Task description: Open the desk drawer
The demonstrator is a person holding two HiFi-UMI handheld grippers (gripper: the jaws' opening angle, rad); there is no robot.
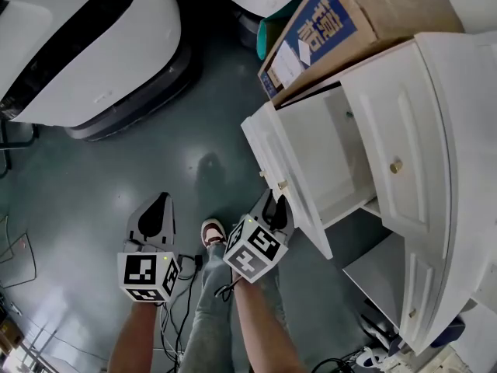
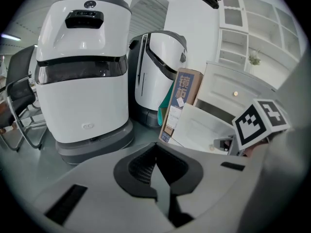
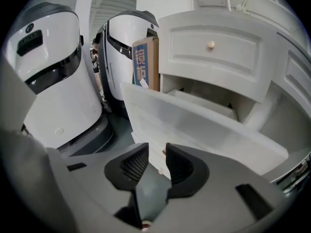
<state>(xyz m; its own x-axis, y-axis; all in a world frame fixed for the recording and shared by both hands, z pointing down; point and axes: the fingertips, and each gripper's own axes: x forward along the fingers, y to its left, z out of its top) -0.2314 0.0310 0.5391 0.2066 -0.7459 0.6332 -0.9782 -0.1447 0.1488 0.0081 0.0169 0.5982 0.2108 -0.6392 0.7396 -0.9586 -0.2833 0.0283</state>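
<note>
The white desk (image 1: 466,154) stands at the right. Its lower drawer (image 1: 289,179) is pulled out, and the inside (image 1: 330,150) shows nothing in it. Two small brass knobs (image 1: 281,185) sit on the drawer front. My right gripper (image 1: 278,208) is just in front of those knobs, open, with nothing between its pads. In the right gripper view the drawer front (image 3: 194,125) fills the middle, and a knob (image 3: 164,152) shows just past the right gripper (image 3: 156,160), untouched. My left gripper (image 1: 159,208) hangs over the floor to the left, shut and empty; its jaws meet in the left gripper view (image 2: 154,166).
A closed drawer with a knob (image 1: 396,165) sits above the open one. A cardboard box (image 1: 349,29) leans against the desk's far side. Two large white machines (image 1: 85,45) (image 2: 155,72) stand on the grey floor. The person's shoe (image 1: 212,231) and cables lie below the grippers.
</note>
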